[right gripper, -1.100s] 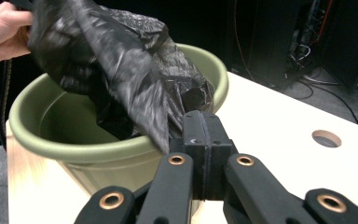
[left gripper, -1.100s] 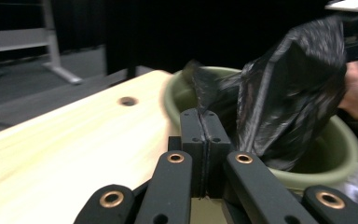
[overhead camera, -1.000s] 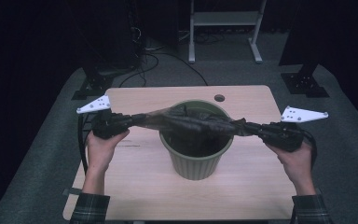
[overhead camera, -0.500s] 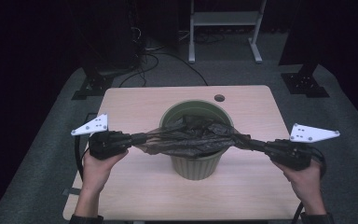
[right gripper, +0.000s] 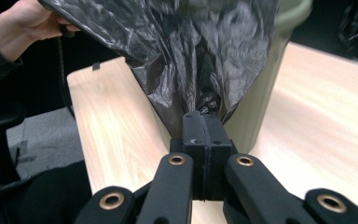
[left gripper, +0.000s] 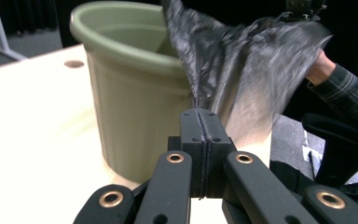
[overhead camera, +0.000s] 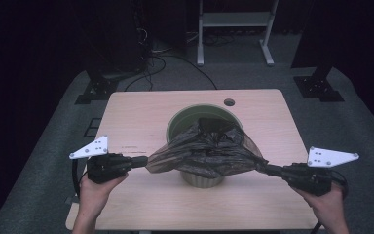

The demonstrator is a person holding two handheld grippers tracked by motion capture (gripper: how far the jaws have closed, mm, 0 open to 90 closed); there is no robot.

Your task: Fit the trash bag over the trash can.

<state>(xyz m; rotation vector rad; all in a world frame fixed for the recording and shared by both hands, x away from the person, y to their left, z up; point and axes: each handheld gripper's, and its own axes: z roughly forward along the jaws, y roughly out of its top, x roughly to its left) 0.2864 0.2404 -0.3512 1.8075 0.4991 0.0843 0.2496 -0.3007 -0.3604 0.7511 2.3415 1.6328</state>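
Both grippers, left (overhead camera: 143, 161) and right (overhead camera: 269, 169), pinch opposite edges of the black bin liner (overhead camera: 207, 151), stretching its mouth to fit over the green bin (overhead camera: 177, 124).

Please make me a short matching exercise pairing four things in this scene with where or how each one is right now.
1. bin bag
2. green bin
3. left hand-held gripper
4. cable hole

a. in the tabletop beyond the bin
b. shut on the bag's left edge
c. stretched between two grippers
d. upright at mid-table

Pairs: 1-c, 2-d, 3-b, 4-a
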